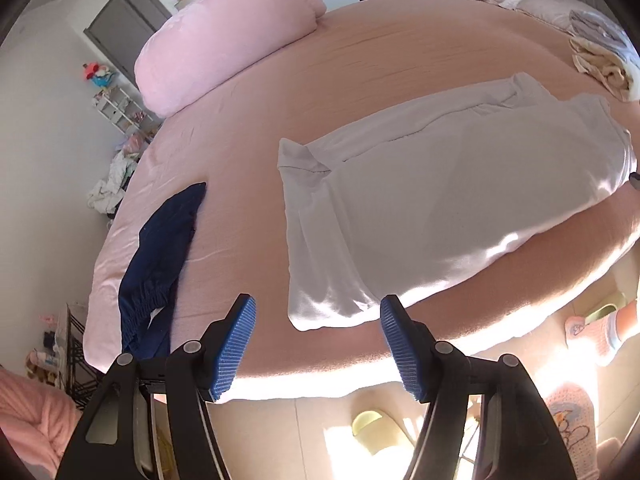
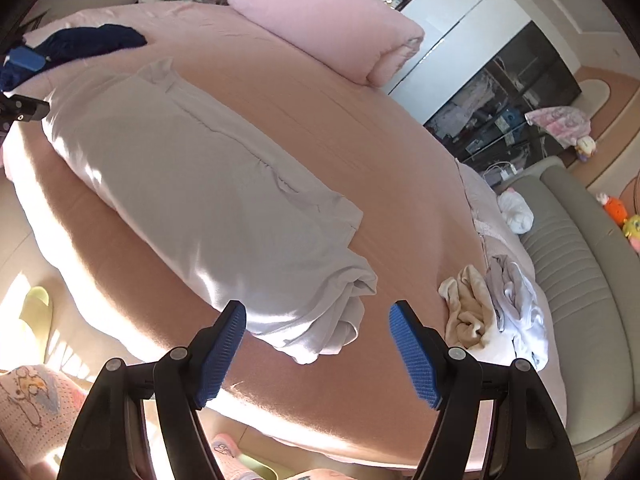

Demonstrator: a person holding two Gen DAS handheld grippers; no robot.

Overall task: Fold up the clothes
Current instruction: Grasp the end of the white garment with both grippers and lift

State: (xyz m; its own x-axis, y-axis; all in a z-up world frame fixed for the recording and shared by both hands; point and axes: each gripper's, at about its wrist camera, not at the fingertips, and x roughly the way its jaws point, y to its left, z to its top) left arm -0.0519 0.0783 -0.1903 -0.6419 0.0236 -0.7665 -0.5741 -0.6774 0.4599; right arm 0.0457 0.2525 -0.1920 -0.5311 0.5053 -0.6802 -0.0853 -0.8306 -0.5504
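White garment (image 1: pixel 452 184) lies spread lengthwise across the near half of the pink bed (image 1: pixel 360 56), partly folded, with one end draping toward the mattress edge and the other end bunched into a thick roll, seen best from the right wrist camera (image 2: pixel 200 200). No bins or baskets show; the bed itself carries everything: a dark blue garment (image 1: pixel 160 256) near one edge, a rolled pink duvet (image 1: pixel 224 36) at the far side, and a small heap of beige and white clothes (image 2: pixel 496 308) beside the padded headboard (image 2: pixel 580 280). Left gripper (image 1: pixel 318 316) hangs just off the bed's edge, angled down at the garment's draped end, its blue-padded jaws wide apart and holding nothing. Right gripper (image 2: pixel 318 320) hovers likewise over the rolled end, jaws spread and empty. Strong sunlight washes out the floor below, where pale slippers (image 1: pixel 372 428) are only partly visible, and the fisheye rim cuts off the heap in the left view.
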